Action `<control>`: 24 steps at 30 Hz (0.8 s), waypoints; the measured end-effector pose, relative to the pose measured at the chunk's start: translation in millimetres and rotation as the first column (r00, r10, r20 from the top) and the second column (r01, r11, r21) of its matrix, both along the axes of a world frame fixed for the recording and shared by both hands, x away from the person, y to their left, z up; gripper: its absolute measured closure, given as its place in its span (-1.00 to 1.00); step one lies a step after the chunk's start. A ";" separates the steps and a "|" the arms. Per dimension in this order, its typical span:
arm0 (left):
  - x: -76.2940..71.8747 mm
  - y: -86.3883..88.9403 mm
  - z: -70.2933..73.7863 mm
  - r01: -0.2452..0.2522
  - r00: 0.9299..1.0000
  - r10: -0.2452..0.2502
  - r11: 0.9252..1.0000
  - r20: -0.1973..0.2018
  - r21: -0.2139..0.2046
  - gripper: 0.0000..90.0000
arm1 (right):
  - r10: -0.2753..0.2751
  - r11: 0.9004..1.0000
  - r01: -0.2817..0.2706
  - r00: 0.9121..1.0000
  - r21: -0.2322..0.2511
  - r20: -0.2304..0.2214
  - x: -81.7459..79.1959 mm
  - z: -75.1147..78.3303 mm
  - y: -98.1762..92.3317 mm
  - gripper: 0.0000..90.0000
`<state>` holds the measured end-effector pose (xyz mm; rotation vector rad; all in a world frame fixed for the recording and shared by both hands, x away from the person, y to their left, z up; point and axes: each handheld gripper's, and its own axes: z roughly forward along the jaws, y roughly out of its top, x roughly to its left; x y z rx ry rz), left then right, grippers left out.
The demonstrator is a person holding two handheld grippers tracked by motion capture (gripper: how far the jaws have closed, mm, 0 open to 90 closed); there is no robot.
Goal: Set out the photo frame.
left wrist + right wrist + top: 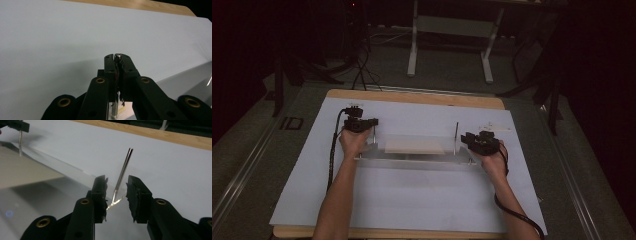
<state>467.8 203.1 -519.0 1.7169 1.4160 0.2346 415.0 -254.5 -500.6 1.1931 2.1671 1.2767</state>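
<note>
Right gripper point(116, 197) jaws sat apart around its thin metal post point(123, 173), not gripping, left gripper point(117, 65) clamped tight on other post point(114, 110), clear tray point(412, 162).

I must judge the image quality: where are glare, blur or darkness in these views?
High view: dim, the room beyond the table nearly black. Right gripper view: the metal rod is streaked and doubled, with a bright glint on the clear plate. Left gripper view: the claw is sharp, the white sheet evenly lit.

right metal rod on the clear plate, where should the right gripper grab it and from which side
Probably mid-shaft, coming from the person's side. The right metal rod is thin, stands up from the clear plate and already lies between the open jaws of the right gripper, untouched.
</note>
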 end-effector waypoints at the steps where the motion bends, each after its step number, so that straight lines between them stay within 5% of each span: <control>1: 0.0 0.1 0.0 0.001 1.000 -0.001 1.000 0.000 0.000 0.91 | 0.003 1.000 -0.003 1.000 0.001 0.002 -3.3 -0.9 -1.3 0.50; 8: 0.6 0.5 -0.2 0.001 1.000 -0.001 1.000 -0.004 -0.002 0.91 | 0.018 1.000 -0.018 0.999 0.007 0.033 -18.8 -1.0 -11.2 0.49; 24: 1.6 0.2 0.0 0.000 1.000 0.000 1.000 -0.010 -0.004 0.91 | 0.102 0.989 -0.097 0.994 -0.116 0.032 -33.9 -9.2 -14.2 0.48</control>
